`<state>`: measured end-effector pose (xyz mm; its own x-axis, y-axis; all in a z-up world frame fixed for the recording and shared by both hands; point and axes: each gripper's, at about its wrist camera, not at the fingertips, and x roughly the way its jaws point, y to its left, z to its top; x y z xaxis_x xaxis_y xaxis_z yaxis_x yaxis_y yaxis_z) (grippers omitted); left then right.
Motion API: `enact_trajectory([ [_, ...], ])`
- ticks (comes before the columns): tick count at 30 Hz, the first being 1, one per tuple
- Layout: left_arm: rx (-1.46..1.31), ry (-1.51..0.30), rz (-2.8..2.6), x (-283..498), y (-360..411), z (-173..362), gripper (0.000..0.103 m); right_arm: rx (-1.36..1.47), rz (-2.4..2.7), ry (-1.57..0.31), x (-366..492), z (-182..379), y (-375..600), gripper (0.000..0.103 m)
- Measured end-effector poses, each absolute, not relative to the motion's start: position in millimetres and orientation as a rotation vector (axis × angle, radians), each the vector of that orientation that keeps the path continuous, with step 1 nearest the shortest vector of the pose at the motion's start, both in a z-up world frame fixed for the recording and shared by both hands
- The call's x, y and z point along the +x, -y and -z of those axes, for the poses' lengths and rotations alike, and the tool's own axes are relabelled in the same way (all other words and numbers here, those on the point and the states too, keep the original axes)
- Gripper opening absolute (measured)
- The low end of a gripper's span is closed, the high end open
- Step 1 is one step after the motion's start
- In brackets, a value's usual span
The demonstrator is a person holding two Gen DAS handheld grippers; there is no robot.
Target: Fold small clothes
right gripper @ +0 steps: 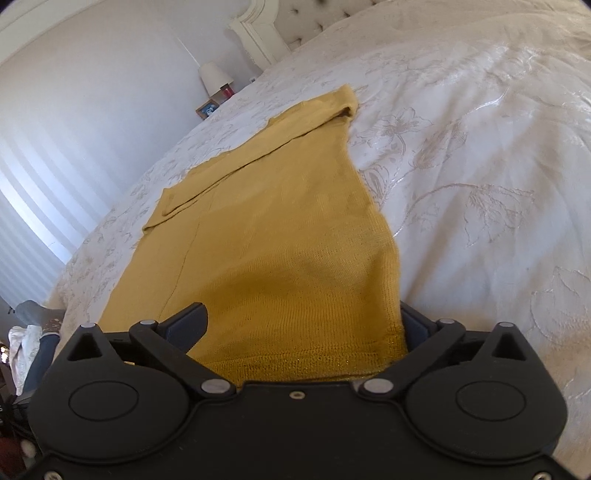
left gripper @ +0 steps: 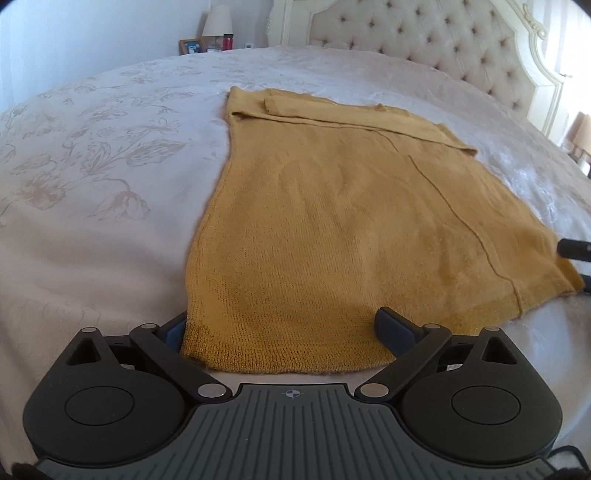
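A mustard-yellow knitted sweater [left gripper: 332,206] lies flat on the white flowered bedspread [left gripper: 92,166], its sleeves folded across the far end. My left gripper [left gripper: 282,328] is open wide at the near hem: the left finger sits at the cloth's left edge, the right finger rests on top of the knit. In the right wrist view the same sweater [right gripper: 266,240] stretches away from my right gripper [right gripper: 303,325], which is open wide over the hem's right corner. Its pads do not press on the cloth. A black part [left gripper: 574,249] at the sweater's right corner looks like the right gripper's finger.
A tufted headboard [left gripper: 424,40] closes the far side of the bed. Beyond the bed stand a lamp [left gripper: 217,20], a photo frame [left gripper: 191,46] and a red bottle [left gripper: 228,41]. The bed's edge drops off at lower left [right gripper: 70,295], with clothes [right gripper: 22,347] below.
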<state>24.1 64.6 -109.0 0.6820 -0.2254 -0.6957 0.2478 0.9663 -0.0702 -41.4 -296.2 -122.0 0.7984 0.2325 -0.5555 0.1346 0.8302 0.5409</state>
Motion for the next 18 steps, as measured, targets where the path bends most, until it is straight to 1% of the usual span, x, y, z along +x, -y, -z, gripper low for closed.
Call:
enact_trajectory([
  [4,0.036,-0.78,0.278,29,-66,109,0.098,0.581,-0.068,-0.667,-39,121,295,0.103],
  [6,0.035,-0.774,0.275,29,-67,109,0.094,0.559,-0.074,-0.676,-38,121,293,0.103],
  [8,0.033,-0.767,0.269,29,-68,109,0.089,0.54,-0.077,-0.68,-38,121,291,0.103],
  [10,0.02,-0.765,0.269,29,-71,108,0.086,0.525,-0.08,-0.682,-38,121,289,0.103],
  [14,-0.015,-0.753,0.258,30,-77,106,0.071,0.522,-0.08,-0.683,-39,121,290,0.101],
  [17,-0.071,-0.753,0.255,32,-86,103,0.065,0.519,-0.066,-0.681,-41,120,292,0.089],
  [18,-0.084,-0.755,0.255,33,-88,103,0.064,0.525,-0.059,-0.68,-43,119,294,0.083],
])
